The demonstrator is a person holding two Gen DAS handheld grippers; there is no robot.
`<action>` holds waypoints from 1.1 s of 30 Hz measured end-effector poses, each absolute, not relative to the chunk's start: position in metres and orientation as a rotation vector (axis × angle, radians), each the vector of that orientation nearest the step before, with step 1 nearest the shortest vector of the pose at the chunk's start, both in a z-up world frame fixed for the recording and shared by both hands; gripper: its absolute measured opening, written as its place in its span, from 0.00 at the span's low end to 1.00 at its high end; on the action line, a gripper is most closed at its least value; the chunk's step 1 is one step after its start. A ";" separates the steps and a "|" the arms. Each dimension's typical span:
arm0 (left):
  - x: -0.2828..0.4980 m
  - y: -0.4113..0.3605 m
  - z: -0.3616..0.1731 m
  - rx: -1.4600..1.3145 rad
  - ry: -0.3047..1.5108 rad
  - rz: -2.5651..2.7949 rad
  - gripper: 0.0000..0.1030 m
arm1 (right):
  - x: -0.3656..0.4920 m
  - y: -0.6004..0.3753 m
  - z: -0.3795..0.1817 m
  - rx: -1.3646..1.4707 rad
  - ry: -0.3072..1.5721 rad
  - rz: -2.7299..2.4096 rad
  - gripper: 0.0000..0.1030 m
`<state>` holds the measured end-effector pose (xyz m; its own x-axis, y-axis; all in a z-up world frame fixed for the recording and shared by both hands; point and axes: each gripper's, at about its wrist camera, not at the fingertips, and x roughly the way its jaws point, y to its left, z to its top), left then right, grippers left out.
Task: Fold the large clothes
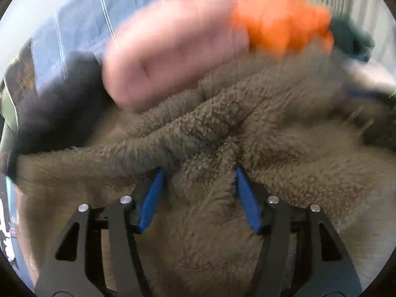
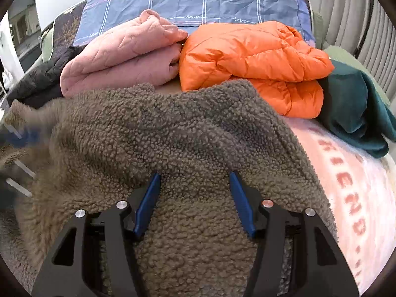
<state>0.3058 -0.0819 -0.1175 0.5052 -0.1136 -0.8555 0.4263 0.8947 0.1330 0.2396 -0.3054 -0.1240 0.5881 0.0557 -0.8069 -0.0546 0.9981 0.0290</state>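
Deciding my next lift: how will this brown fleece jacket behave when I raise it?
Probably floppy: the brown fleece jacket already drapes and bunches in soft folds. Its nubby pile likely grips rather than slips. Its thick pile suggests bulk, so expect sagging beyond the right gripper.

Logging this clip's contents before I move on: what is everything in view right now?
fleece garment: 1, brown, in front, under both grippers
quilted garment: 1, pink, folded, behind the fleece
puffer jacket: 1, orange, folded, right of the pink one
teal garment: 1, far right
dark garment: 1, black, far left
plaid sheet: 1, blue, at the back
pink blanket: 1, red lettering, underneath at right
left hand-held gripper: fleece bunched between its fingers
right hand-held gripper: open, over fleece
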 end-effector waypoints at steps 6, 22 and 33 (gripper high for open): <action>0.297 -0.062 -0.105 0.271 0.964 -0.350 0.59 | 0.242 -0.318 -0.123 0.072 0.938 0.085 0.57; 0.207 0.060 -0.038 0.116 0.849 -0.249 0.64 | 0.135 -0.288 -0.037 0.120 0.702 0.202 0.58; 0.204 0.073 -0.089 0.012 0.882 -0.240 0.72 | 0.141 -0.211 -0.118 -0.044 0.806 0.141 0.56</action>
<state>0.2042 0.0734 -0.0891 0.6106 -0.2032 -0.7655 0.2127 0.9731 -0.0886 0.1409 -0.2113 -0.1183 0.6839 0.1093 -0.7214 -0.1426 0.9897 0.0147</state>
